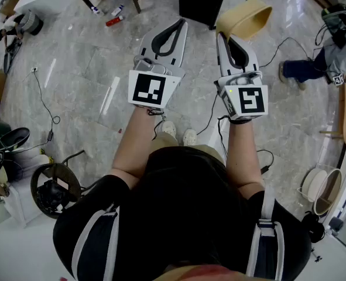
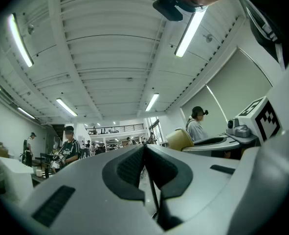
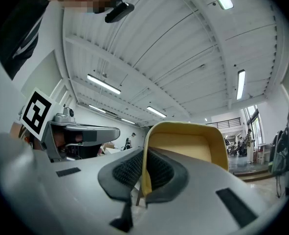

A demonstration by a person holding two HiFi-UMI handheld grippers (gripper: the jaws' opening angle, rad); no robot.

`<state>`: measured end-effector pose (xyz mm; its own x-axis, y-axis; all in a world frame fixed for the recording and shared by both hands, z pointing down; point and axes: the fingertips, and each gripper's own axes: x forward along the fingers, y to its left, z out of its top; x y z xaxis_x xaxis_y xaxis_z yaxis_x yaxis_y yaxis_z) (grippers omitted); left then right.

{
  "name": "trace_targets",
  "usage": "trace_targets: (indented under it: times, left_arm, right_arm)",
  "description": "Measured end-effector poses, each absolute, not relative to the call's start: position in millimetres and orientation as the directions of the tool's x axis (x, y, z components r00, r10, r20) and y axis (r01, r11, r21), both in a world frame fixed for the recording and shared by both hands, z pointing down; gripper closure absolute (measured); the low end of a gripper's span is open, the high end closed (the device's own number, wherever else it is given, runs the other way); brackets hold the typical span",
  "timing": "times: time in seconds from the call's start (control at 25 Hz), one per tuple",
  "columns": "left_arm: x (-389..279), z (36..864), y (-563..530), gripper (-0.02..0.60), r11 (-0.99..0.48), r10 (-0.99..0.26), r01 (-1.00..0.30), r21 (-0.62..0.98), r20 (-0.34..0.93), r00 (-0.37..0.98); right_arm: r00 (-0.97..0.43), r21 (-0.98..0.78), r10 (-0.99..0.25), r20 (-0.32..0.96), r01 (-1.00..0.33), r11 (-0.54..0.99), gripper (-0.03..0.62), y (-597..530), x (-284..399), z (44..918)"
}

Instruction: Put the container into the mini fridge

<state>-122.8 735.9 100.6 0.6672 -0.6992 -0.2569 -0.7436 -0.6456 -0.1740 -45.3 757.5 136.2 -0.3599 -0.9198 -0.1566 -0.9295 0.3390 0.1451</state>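
Two hand-held grippers reach forward side by side above a grey marbled floor (image 1: pixel 85 69), seen from above over the person's bare forearms and dark shirt. The left gripper (image 1: pixel 180 23) has its jaws pressed together at the tips, and its own view shows nothing between the ridged pads. The right gripper (image 1: pixel 223 37) is clamped on a tan container (image 1: pixel 246 16), a shallow tub with rounded corners. It is pinched by one thin side wall, so the rest of the tub juts out past the jaw tips and hangs in the air, well above the floor. In the right gripper view, the tub's hollow side faces the camera. Each gripper carries a cube with black-and-white square markers, the left cube (image 1: pixel 152 89) and the right cube (image 1: pixel 250 101) sitting just above the wrists. The person's pale shoes (image 1: pixel 179 134) show between the forearms. Thin black cables (image 1: pixel 44 107) trail across the floor. Another person (image 1: pixel 313 69) stands at the head view's right edge.
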Motion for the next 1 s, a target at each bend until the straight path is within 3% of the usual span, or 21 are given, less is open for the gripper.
trace_targets:
  times: [1.0]
  left_arm:
    - [-165,83,696,0.557,-0.685,-0.623,-0.69,-0.235,-0.302,0.721]
  right_arm:
    - [-0.332,0.164,-0.932,-0.144,-0.937,0.309,0.554,709,-96,126]
